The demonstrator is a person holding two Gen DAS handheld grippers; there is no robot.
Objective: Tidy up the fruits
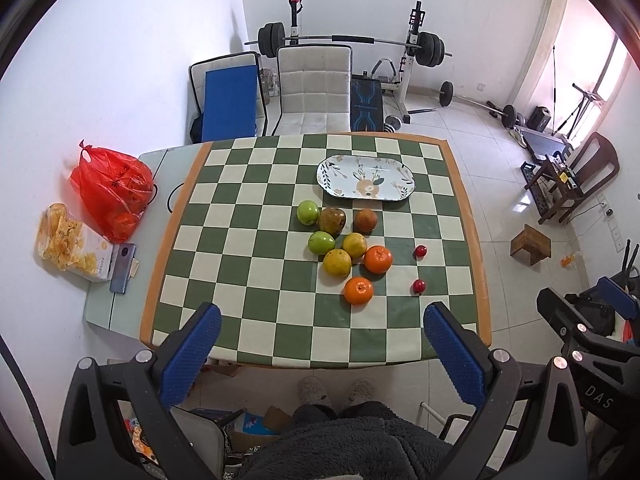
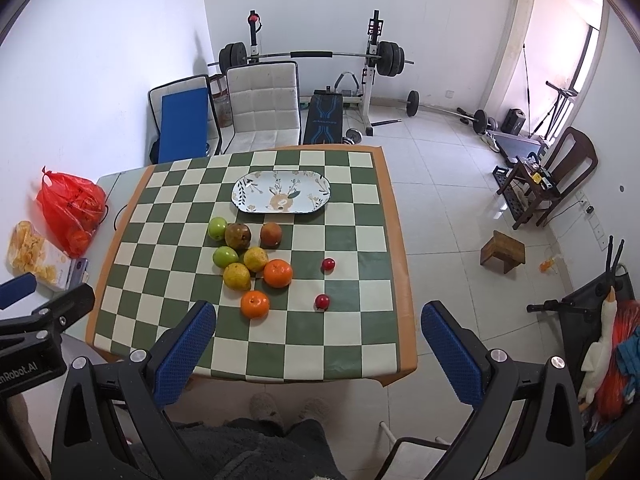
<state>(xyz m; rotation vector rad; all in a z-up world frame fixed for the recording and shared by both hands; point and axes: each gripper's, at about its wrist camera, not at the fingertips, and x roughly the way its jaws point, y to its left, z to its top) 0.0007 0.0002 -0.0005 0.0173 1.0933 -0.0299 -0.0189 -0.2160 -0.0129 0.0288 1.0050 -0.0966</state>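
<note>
Clustering on the green-and-cream checkered tablecloth (image 1: pixel 256 280), the loose fruit lay just in front of the oval floral-patterned ceramic plate (image 1: pixel 340 170), which held none of it. Nearest the plate sat a round green apple (image 1: pixel 308 212) touching a brownish mottled pear (image 1: pixel 332 221), with a russet-brown round fruit (image 1: pixel 365 220) a little apart to their right. Behind that row, toward the person, a second green apple (image 1: pixel 321 242) and two yellow citrus fruits (image 1: pixel 355 244) (image 1: pixel 337 263) pressed together, and a bright orange mandarin (image 1: pixel 378 259) touched the yellow pair. Another orange mandarin (image 1: pixel 359 290) sat alone closest to the table's near edge. Two small dark-red round fruits (image 1: pixel 420 251) (image 1: pixel 419 286) lay apart on the right side of the cloth.

Both tools hung above the near edge, touching nothing. The left gripper (image 1: pixel 320 350) had its blue-padded fingers (image 1: pixel 192 354) spread wide around bare air, and the right gripper (image 2: pixel 318 350) was likewise spread wide and held nothing.

Off the cloth on the left, a red plastic bag (image 1: pixel 108 188) rested beside a clear packet of yellow chips (image 1: pixel 66 240).
</note>
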